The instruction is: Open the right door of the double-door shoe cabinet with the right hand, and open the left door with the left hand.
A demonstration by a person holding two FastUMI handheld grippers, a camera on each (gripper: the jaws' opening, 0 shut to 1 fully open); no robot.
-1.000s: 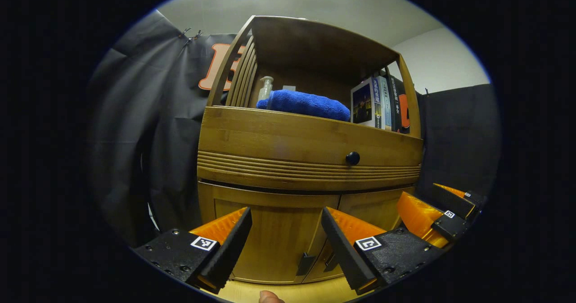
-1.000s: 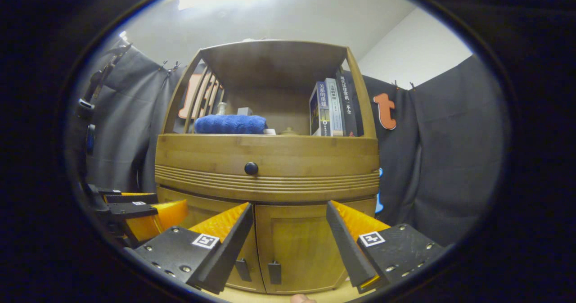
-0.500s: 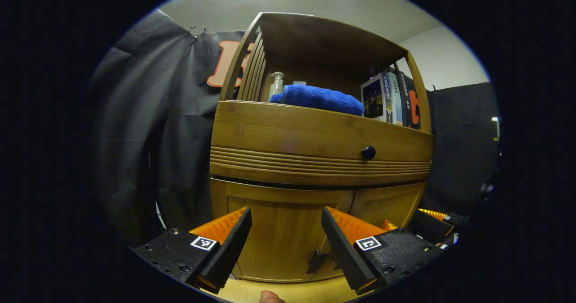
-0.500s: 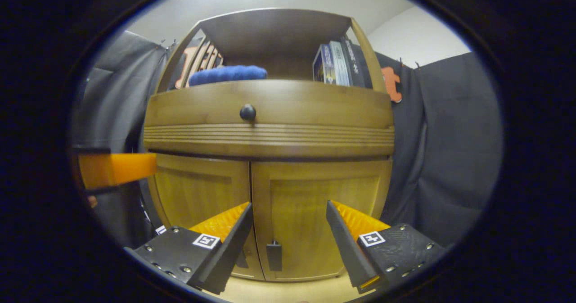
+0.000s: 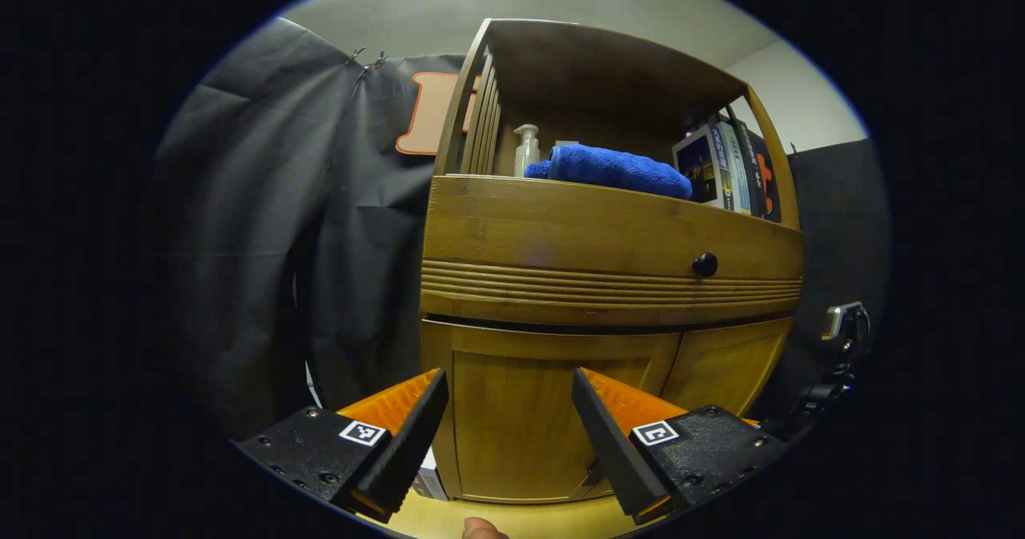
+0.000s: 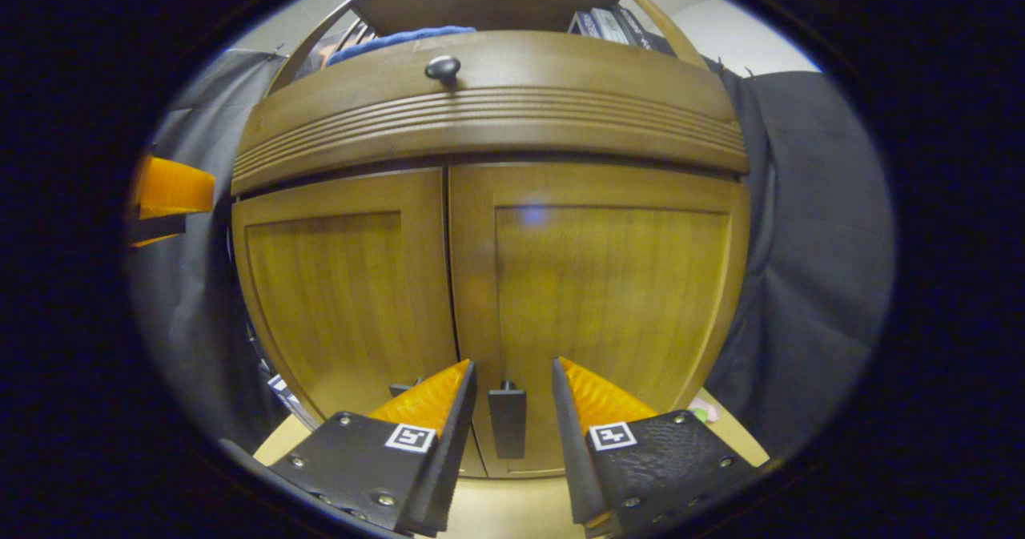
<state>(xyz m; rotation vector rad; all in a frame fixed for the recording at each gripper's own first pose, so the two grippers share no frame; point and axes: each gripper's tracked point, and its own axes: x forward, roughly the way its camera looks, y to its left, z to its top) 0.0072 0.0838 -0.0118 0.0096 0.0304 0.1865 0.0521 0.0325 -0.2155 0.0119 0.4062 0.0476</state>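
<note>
So far nothing is open: both doors of the shoe cabinet [image 6: 488, 203] sit flush and closed. In the right gripper view the right gripper [image 6: 512, 435] is close up to the cabinet front, fingers parted with the right door handle [image 6: 508, 420] standing in the gap between them; there looks to be space on each side of the handle, so not gripping it yet, though contact at the tips is hard to rule out. The right door [image 6: 608, 299] fills the area ahead and above that gripper, the left door [image 6: 344, 291] is ahead to its left, with its handle mostly hidden behind the gripper's left finger. In the left gripper view the left gripper [image 5: 506, 435] is spread wide and holds nothing, hanging back from the cabinet and off to its left side; the left door [image 5: 528, 419] lies straight ahead between its fingers, its handle low near the right finger and barely visible. My read: right hand is at the pre-grasp stage, needs to close on the handle and pull; left door is fully still to do, including approach.
</note>
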